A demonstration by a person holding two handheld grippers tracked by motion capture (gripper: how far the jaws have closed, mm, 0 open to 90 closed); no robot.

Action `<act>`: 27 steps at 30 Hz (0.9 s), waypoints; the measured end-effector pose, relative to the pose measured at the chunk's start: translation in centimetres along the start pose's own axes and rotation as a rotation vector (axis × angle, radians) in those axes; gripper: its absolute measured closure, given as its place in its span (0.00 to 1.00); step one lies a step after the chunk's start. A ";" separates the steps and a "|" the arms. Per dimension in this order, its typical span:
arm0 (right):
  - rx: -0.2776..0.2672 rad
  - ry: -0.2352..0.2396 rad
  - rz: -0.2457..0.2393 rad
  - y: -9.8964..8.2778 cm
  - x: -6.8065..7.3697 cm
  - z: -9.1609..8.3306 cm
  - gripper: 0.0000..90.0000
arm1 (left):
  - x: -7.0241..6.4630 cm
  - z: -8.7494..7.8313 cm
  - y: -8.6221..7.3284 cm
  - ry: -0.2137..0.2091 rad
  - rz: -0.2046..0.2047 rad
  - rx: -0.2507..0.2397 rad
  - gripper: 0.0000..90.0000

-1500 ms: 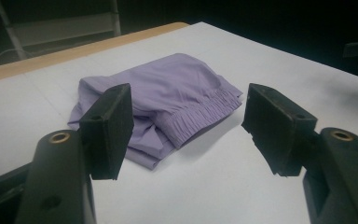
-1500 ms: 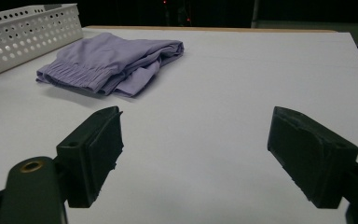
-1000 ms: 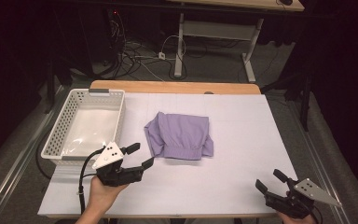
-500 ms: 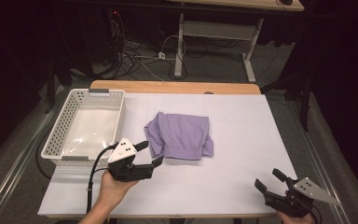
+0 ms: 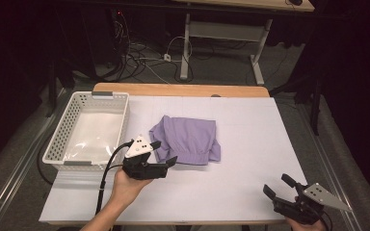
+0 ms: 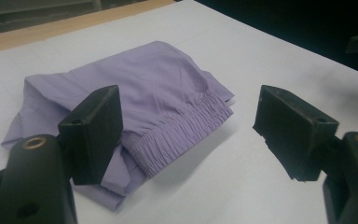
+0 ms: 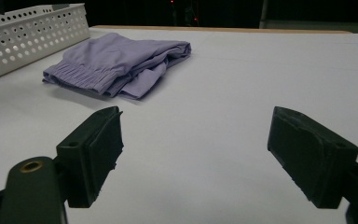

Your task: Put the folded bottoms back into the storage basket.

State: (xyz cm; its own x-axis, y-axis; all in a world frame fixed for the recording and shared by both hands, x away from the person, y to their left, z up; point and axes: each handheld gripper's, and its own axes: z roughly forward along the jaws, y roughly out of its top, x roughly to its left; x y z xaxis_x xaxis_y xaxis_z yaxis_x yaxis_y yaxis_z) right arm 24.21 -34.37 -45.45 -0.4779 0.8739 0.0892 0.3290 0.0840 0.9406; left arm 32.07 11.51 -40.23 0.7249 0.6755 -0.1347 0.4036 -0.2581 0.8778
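Note:
A folded lilac garment (image 5: 188,139) with an elastic waistband lies mid-table. My left gripper (image 5: 165,152) hovers at its near left corner, pointing right. In the left gripper view the left gripper (image 6: 189,116) stands open, its jaws having just been opening. The garment's (image 6: 158,102) waistband lies low between them, and no pad presses on it. My right gripper (image 5: 276,184) rests near the table's front right edge, open and well apart from the cloth. The right gripper view shows the right gripper (image 7: 196,135) with bare table between its jaws and the garment (image 7: 121,60) farther off.
A white perforated basket (image 5: 60,139) stands at the table's left with a clear plastic sheet inside; its wall (image 7: 28,37) shows beyond the cloth. The white table top (image 5: 250,144) has a wooden strip (image 5: 180,89) at the back. Cables and desk legs lie on the floor beyond.
My left gripper has moved right, from in front of the basket to the garment's near corner, and its jaws stand a little wider. The right gripper and the garment have kept still.

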 end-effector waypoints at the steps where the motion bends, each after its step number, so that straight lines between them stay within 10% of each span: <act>1: 0.000 0.000 0.001 0.0 0.0 0.0 0.20 | 0.1 0.1 0.1 0.002 0.000 0.003 0.25; 27: 0.002 0.004 0.003 0.0 0.0 0.0 0.20 | 2.6 4.5 3.8 0.062 -0.058 0.150 0.23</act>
State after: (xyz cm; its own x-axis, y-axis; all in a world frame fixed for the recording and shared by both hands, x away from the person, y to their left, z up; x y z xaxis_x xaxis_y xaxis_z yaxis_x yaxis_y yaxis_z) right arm 24.22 -34.40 -45.50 -0.4801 0.8722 0.0936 0.3323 0.0821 0.9396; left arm 38.00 9.24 -39.33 0.6644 0.7321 -0.1502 0.5258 -0.3151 0.7901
